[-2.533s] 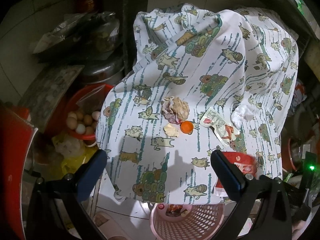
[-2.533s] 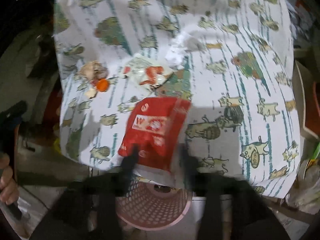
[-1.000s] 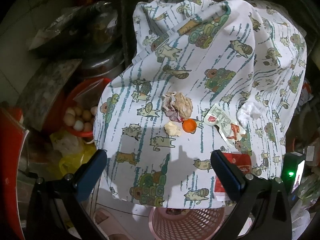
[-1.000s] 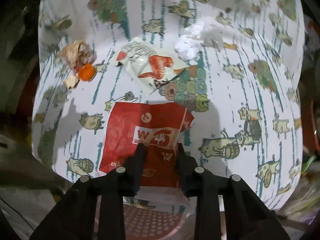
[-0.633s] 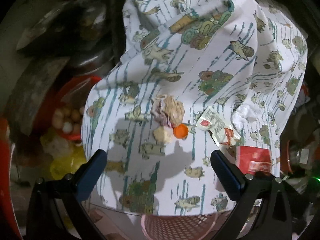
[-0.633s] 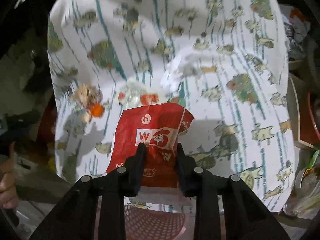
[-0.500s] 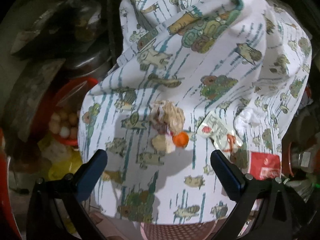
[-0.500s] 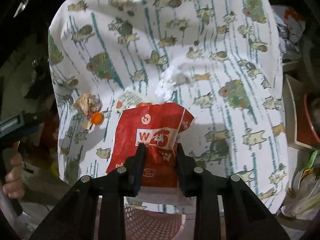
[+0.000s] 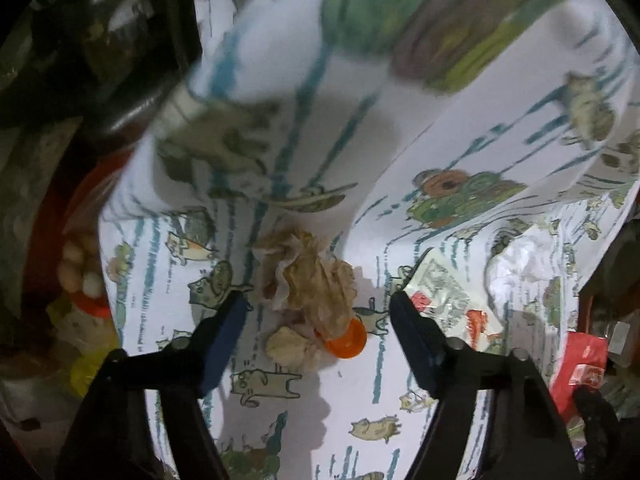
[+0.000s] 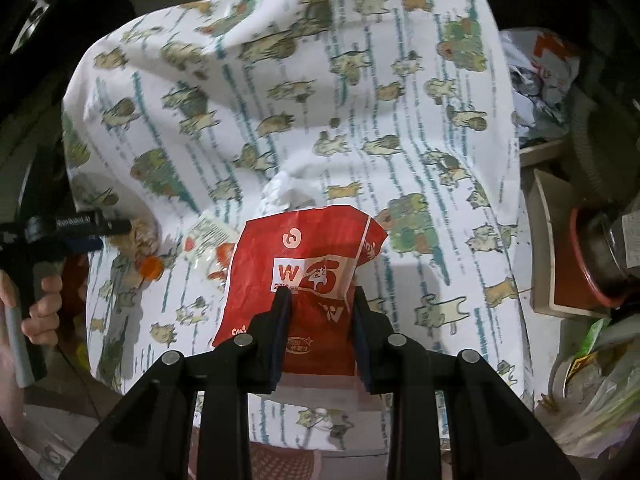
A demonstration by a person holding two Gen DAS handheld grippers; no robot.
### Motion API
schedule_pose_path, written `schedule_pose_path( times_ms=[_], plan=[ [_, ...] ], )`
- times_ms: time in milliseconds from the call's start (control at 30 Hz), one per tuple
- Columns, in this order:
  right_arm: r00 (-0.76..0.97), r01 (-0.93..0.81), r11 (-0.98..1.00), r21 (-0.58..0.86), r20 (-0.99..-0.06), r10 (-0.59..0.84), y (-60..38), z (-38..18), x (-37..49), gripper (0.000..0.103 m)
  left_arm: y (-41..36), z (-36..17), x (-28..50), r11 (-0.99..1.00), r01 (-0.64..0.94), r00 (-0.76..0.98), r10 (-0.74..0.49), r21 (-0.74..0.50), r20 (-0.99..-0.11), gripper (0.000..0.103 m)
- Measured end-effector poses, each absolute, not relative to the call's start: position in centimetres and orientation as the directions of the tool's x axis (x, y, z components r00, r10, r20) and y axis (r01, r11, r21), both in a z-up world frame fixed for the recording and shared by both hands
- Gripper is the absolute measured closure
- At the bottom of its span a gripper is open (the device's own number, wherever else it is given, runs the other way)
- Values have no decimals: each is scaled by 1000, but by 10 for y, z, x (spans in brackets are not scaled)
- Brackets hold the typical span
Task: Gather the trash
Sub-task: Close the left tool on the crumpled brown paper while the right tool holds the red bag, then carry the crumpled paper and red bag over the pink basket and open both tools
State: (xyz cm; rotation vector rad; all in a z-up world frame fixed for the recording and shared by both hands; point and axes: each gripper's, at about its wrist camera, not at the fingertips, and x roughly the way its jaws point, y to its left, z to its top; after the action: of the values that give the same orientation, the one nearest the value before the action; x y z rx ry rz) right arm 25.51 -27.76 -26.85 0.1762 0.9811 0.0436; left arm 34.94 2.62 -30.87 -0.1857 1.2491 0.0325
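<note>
A crumpled brown and white paper wad [image 9: 312, 280] lies on the cartoon-print cloth [image 9: 360, 120], with an orange bottle cap [image 9: 347, 342] and a pale scrap [image 9: 286, 346] just below it. My left gripper [image 9: 318, 308] hangs low over the wad, its jaws closing with the wad between them, pads clear of it. My right gripper [image 10: 320, 298] is shut on a red snack bag [image 10: 304, 264], held up above the cloth. A white printed sachet [image 9: 452, 300] and a white tissue [image 10: 284, 192] lie on the cloth nearby.
A pink mesh basket [image 10: 280, 464] sits below the cloth's near edge. Eggs in a red bowl [image 9: 78, 272] are at the left. Boxes, a pot [image 10: 600, 256] and plastic bags crowd the right side. A hand [image 10: 40, 312] holds the left gripper's handle.
My left gripper dropped close over the paper wad and its jaws narrowed. My right gripper lifted the red bag off the cloth and drew back.
</note>
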Motion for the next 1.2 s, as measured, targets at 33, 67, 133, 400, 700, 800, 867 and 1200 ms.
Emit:
schedule_pose_path(
  times_ms=[33,67,133,400,700,800,867,1200],
  plan=[
    [553,54,983,176,-825,117,-282,-269,257,72,26,-313,351,985,-130,307,-66,-111,-949,40],
    [550,61,982,181,-826,119,-284,-270,258,72,25,-318,352,986,-131,290,-60,-101,-955,49],
    [546,70,979,191,-829,122,-288,-272,259,72,24,-325,353,986,-131,264,-67,-105,-962,66],
    [557,61,982,180,-822,116,-286,-267,258,72,21,-294,332,986,-96,370,-91,-135,-925,89],
    [574,57,983,176,-811,112,-282,-261,250,72,27,-252,293,978,-32,451,-169,-205,-877,90],
    [581,51,981,185,-805,121,-281,-257,245,72,34,-245,286,968,-44,466,-199,-247,-862,90],
    [586,46,981,188,-801,126,-280,-254,242,72,36,-238,278,966,-35,478,-208,-255,-853,90],
    [628,5,983,182,-766,138,-269,-231,214,72,15,-190,218,964,53,551,-244,-259,-798,90]
  ],
)
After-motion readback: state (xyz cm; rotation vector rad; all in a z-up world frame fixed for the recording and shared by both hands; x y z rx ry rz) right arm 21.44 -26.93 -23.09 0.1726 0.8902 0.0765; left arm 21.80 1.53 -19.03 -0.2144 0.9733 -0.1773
